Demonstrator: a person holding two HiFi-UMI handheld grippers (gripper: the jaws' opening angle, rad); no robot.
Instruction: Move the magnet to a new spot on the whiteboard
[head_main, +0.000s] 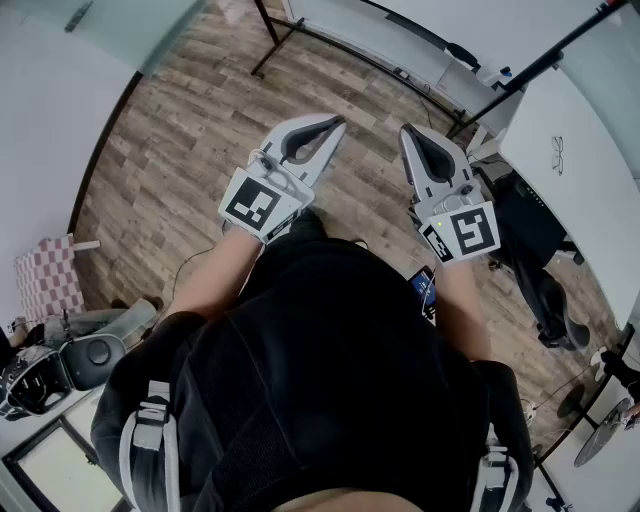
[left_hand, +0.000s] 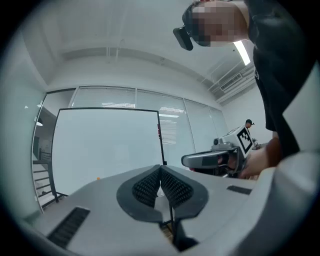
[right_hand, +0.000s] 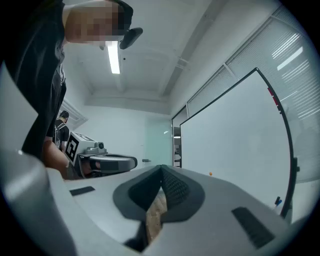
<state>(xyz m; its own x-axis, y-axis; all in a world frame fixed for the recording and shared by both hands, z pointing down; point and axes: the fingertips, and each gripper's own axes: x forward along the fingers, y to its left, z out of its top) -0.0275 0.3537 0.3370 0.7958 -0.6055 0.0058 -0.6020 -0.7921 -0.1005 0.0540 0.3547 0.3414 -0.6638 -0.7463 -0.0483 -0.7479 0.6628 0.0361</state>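
Left tongs (left_hand: 160, 169) – clenched, pads met tip to tip, nothing gripped. Right tongs (right_hand: 161, 169) – likewise clenched, nothing held between pads. Both tongs held side by side, apart, by person in black top (head_main: 330, 380); jaws pointed forward over wood floor (head_main: 180, 120). Whiteboard (left_hand: 105, 145) noted ahead in black frame, well apart from both tongs. Magnet (left_hand: 98, 178) – small orange dot recorded low on whiteboard face, untouched by either tongs.
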